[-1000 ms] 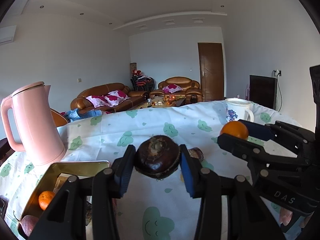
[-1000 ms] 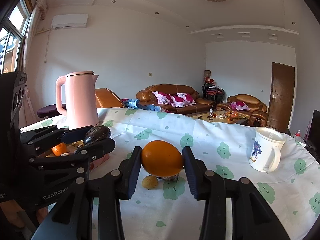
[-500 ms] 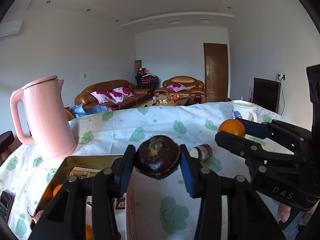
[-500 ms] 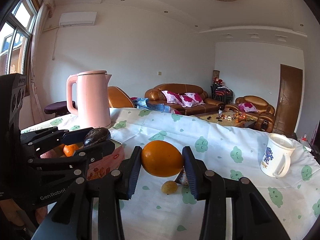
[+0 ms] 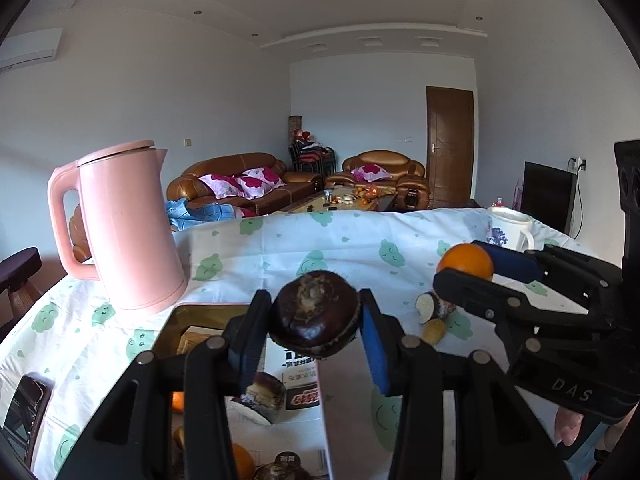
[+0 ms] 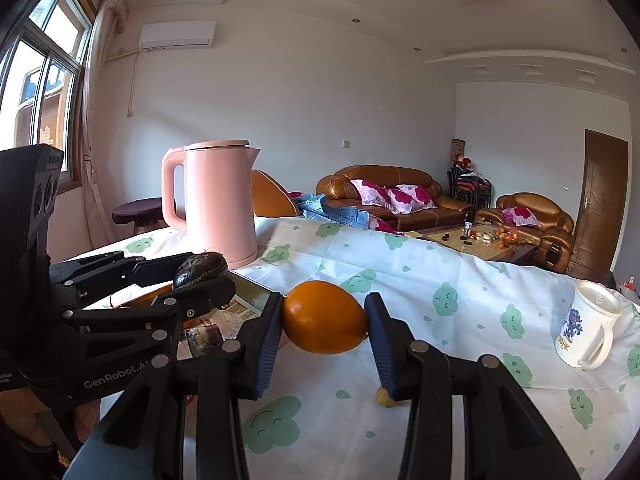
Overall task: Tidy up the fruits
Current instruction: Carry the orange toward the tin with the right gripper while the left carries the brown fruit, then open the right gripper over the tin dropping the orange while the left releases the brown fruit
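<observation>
**Two fruits in the air, tin waiting below**

Starting at the left: the pink kettle (image 5: 120, 232) stands on the counter (image 5: 304, 248) at about ten o'clock from the left gripper (image 5: 314, 320), just beyond the tin's (image 5: 176, 320) far rim. The left jaws are clamped on the dark round fruit (image 5: 314, 316), which hangs over the open tin; a cut dark fruit (image 5: 260, 398) and a small orange (image 5: 240, 460) lie inside already.

Over to the right: the right gripper (image 6: 324, 320) has its jaws pressed on the orange (image 6: 323, 317), carried above the cloth just off the tin's right wall. A small yellow fruit (image 6: 384, 397) sits loose on the counter underneath, at five o'clock from the orange.

The sensible play, I reckon: lower each fruit close to the tin floor before letting go, since round fruit rolls. Drop the dark one into a bare patch, not onto the pieces below.

Room to move? The two grippers run close side by side, so one at a time looks safer. The kettle crowds the tin's far-left corner. The white mug (image 6: 586, 324) at three o'clock stands well apart.
</observation>
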